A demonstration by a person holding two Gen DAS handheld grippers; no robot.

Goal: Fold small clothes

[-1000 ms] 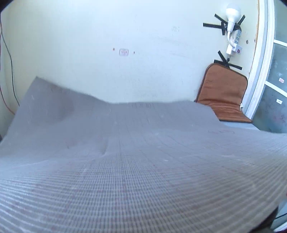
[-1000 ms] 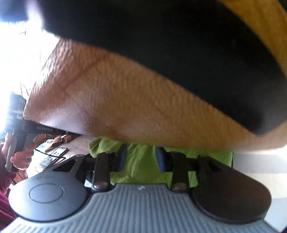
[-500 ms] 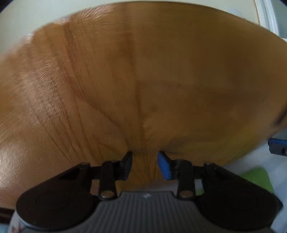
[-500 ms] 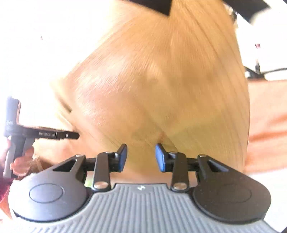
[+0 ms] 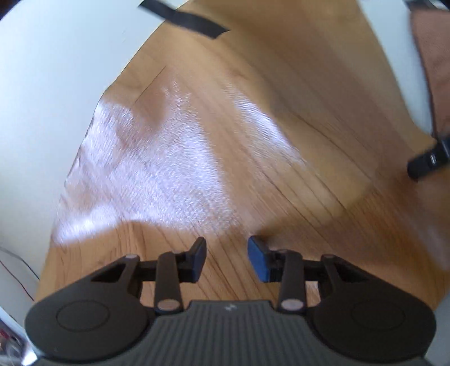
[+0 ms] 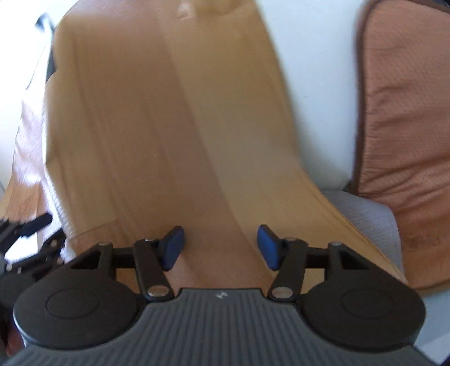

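No garment shows in either view now. My left gripper [image 5: 226, 259] is open and empty, pointing at a wood-grain mat [image 5: 253, 140] that fills most of the left wrist view and is blurred by motion. My right gripper [image 6: 220, 247] is open wider and empty, over the same wood-grain mat [image 6: 168, 126]. Part of the other gripper [image 6: 25, 242] shows at the left edge of the right wrist view.
A white wall [image 5: 56, 70] is behind the mat. A brown seat cushion [image 6: 405, 126] leans at the right, on a grey woven surface [image 6: 365, 216]. Black tape strips [image 5: 182, 19] sit near the mat's top edge.
Both views swung quickly; the wood-grain mat replaced the grey surface and the green cloth. The right jaws have opened wider. The left jaws opened a little.
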